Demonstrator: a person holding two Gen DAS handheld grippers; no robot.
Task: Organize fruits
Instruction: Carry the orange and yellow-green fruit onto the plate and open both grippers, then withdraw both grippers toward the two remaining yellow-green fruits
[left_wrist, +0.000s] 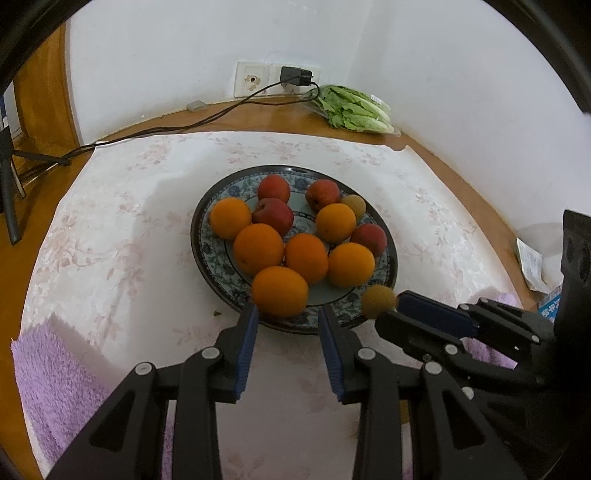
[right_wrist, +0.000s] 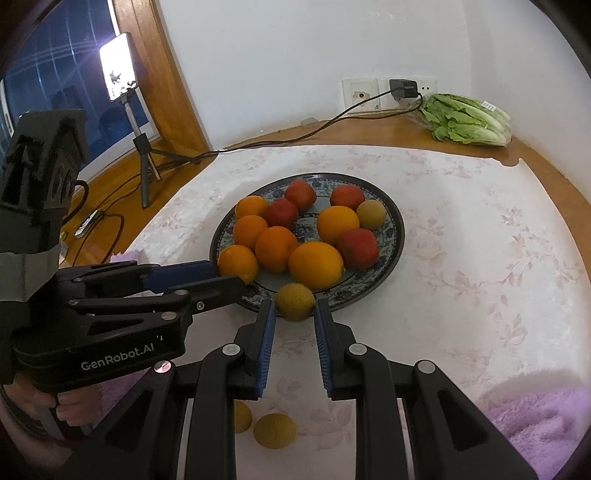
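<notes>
The right tongs (right_wrist: 294, 306) are clamped on a small yellow-brown fruit (right_wrist: 294, 301) over the patterned plate's (right_wrist: 391, 254) near rim; released there, it could roll onto the table; the left tongs (left_wrist: 288, 314) pinch the nearest orange (left_wrist: 280, 291), which may slip loose.

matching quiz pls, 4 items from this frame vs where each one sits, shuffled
Items:
1. lettuce
2. small yellow-brown fruit
3. charger
4. nearest orange

Places:
A. plugged into the wall outlet
B. on the near edge of the plate, at the left gripper's tips
C. between the right gripper's pads
D. on the bare wood by the wall

Pairs: 1-D, 2-C, 3-A, 4-B
</notes>
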